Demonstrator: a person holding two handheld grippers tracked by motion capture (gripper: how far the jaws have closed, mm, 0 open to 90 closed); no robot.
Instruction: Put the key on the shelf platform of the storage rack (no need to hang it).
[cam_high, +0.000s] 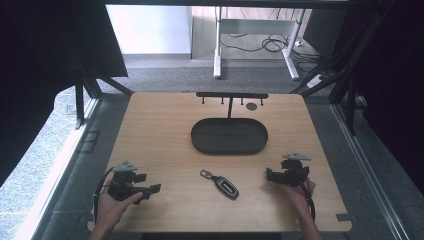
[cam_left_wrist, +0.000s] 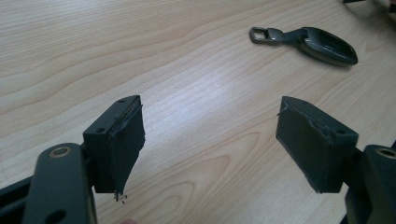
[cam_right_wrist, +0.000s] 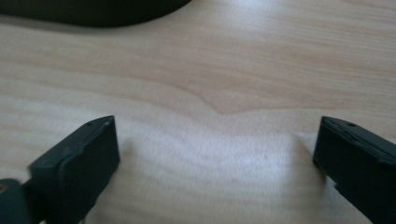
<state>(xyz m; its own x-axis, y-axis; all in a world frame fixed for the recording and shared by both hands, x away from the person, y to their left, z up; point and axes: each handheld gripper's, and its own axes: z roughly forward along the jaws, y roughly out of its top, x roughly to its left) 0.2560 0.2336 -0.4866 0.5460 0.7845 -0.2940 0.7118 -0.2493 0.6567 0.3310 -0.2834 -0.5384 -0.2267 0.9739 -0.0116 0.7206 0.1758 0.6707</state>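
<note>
- High view: my left tool (cam_high: 152, 189) and my right tool (cam_high: 270, 175) both sit low at the near edge of the bench (cam_high: 150, 130), each spread wide and holding nothing. The key fob (cam_high: 222, 182) lies flat between them, apart from both, its metal loop turned toward the left and far side. If I send both tools in together they could bump each other over it.
- High view again: the dark oval tray (cam_high: 229, 136) sits beyond the key fob, with the hook rack (cam_high: 231, 95) rising behind it. Carrying the fob too low, I reckon I'd clip the tray's rim and knock it loose.
- Left gripper view: jaws well apart, bare wood between them, and the key fob (cam_left_wrist: 313, 43) is up at the top right, off my line. Closing from this heading I'd catch only air. Coming in at a slant, one pad could shove the smooth shell and spin it away across the bench.
- Left gripper view: the left pad (cam_left_wrist: 123, 149) looks frayed at its lower edge. On a slick, rounded body that could mean a weak hold and a slip once I lift.
- Right gripper view: jaws gaping here too, empty, pointing at bare wood with the tray's edge (cam_right_wrist: 93, 14) at the top. The picture is soft, so judging height is hard; diving too low, I'd scrape the pads on the bench.
</note>
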